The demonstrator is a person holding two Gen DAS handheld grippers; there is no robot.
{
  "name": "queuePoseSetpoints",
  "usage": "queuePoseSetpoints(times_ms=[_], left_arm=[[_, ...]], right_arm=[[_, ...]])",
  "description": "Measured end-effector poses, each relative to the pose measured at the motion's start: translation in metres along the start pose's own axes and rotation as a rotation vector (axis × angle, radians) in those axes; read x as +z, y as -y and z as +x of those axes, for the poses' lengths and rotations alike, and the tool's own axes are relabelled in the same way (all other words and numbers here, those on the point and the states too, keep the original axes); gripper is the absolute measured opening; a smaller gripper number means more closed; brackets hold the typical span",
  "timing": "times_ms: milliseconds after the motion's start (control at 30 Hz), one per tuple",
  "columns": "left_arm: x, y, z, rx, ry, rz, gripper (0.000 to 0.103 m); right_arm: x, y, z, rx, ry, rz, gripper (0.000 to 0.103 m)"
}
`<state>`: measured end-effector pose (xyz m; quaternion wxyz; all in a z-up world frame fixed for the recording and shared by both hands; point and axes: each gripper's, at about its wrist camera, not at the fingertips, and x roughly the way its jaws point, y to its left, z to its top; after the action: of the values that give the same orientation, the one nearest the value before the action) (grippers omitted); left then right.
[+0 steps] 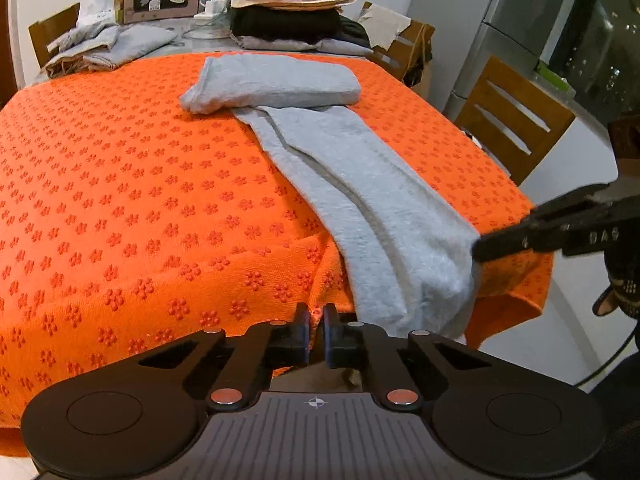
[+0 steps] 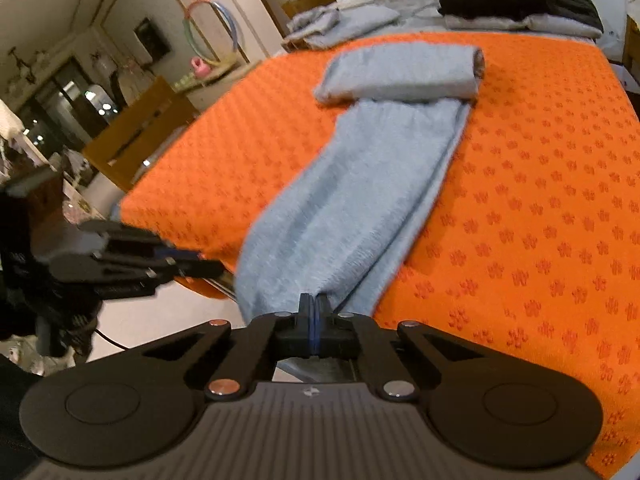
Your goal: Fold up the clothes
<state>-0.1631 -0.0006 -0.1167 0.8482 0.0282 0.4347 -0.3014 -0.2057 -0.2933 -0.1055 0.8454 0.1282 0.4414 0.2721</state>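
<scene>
The orange mat (image 1: 120, 184), printed with small flower dots, covers the table and hangs over its near edge. On it lies the grey garment (image 1: 352, 184), apparently a pair of trousers: 1 end is folded or rolled into a thick bundle (image 1: 276, 84) at the far side, and the remaining length runs diagonally toward the near right corner, where it droops over the edge. Behind the mat, a stack of folded clothes (image 1: 296, 4) in cream, black and grey stands at the far end of the table, with other loose grey items (image 1: 100, 44) to its left. Wooden chairs (image 1: 516, 120) stand around the table.

The right gripper (image 2: 315, 304) holds the near end of the grey garment: its jaws are pressed together with the cloth pinched between them, as the right wrist view shows directly. The left gripper (image 1: 316, 324) hovers at the near edge of the mat, just left of the hanging end; its jaws stand narrow, with only a slim gap between them, and nothing is in them.

Step in hand, as judged: a fold along the length of the garment, with 1 corner of the free end gripped. The far bundle suggests the upper part is already doubled. The next move probably calls for the left gripper to take the other corner of the free end, so that both tools can carry it evenly; a 1-sided pull would skew the cloth or drag the far bundle.
</scene>
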Motion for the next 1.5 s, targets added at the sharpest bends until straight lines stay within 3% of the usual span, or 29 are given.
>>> queuePoseSetpoints(times_ms=[300, 467, 567, 667, 833, 1000, 1267, 1433, 1500], left_arm=[[-0.027, 0.002, -0.006, -0.016, -0.091, -0.009, 0.008], [-0.042, 0.000, -0.005, -0.012, -0.134, -0.016, 0.009], [-0.048, -0.002, -0.006, -0.023, -0.152, -0.032, 0.009], [-0.050, 0.000, -0.015, -0.033, -0.129, -0.039, 0.011], [-0.037, 0.001, -0.029, -0.029, -0.051, -0.082, 0.019], [-0.009, -0.002, -0.035, -0.050, 0.016, -0.121, 0.028], [0.007, 0.005, -0.024, -0.094, -0.001, -0.062, 0.033], [0.016, 0.002, -0.030, -0.082, 0.018, -0.054, 0.035], [0.025, -0.002, -0.034, -0.070, 0.037, -0.051, 0.041]], right_arm=[[0.016, -0.007, -0.020, 0.046, 0.037, 0.023, 0.002], [0.007, -0.001, -0.014, 0.020, -0.004, 0.027, 0.008], [-0.002, 0.003, -0.010, 0.009, -0.034, 0.029, 0.023], [-0.012, 0.006, -0.008, -0.005, -0.062, 0.028, 0.030], [-0.018, 0.009, -0.008, -0.020, -0.069, 0.032, 0.032], [-0.002, 0.006, -0.014, -0.018, -0.037, 0.000, 0.032], [-0.017, 0.014, 0.008, -0.035, -0.135, 0.007, 0.040], [-0.031, 0.021, 0.017, -0.034, -0.125, 0.090, 0.047], [-0.035, 0.022, 0.022, -0.024, -0.119, 0.118, 0.047]])
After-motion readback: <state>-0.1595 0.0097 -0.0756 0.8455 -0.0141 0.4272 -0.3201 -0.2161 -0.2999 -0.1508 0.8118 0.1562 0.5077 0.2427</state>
